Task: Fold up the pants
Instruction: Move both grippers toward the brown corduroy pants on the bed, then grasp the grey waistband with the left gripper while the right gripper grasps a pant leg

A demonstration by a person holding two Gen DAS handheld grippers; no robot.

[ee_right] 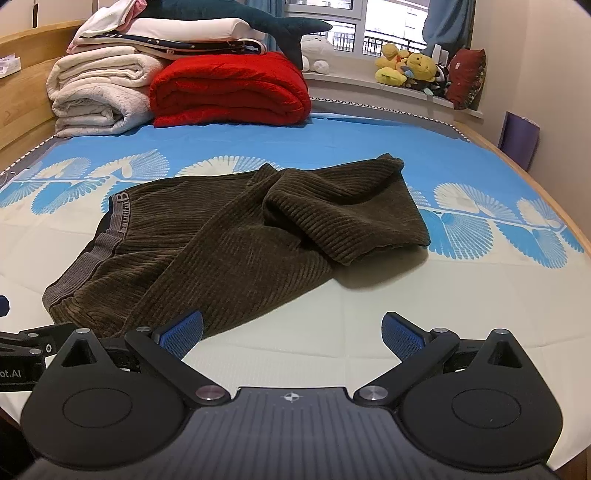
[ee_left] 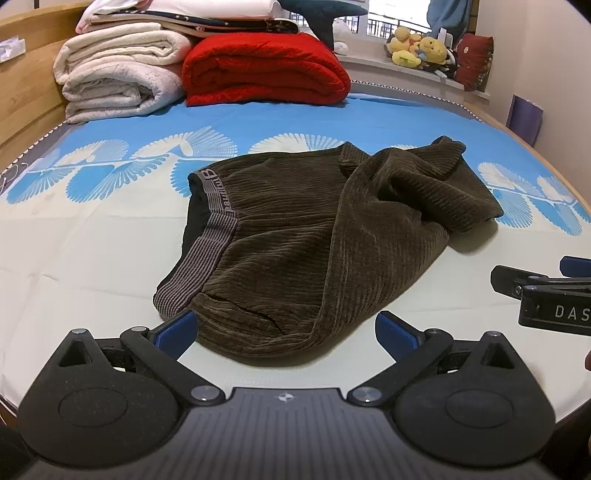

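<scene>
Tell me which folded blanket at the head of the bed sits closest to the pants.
The red blanket. It lies right of the white blankets, and its front edge comes nearest the brown corduroy pants; the others are white and stacked by the wooden side board.

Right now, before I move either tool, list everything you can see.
pants: one, dark brown corduroy, grey waistband, crumpled mid-bed
bed sheet: one, blue and cream
red blanket: one, folded, far end of bed
white blankets: stack, cream, left of red blanket
shark plush: one, dark teal, atop the stack
plush toys: several, yellow, windowsill
left tool: open, empty, nearest pants hem
right tool: open, empty
</scene>
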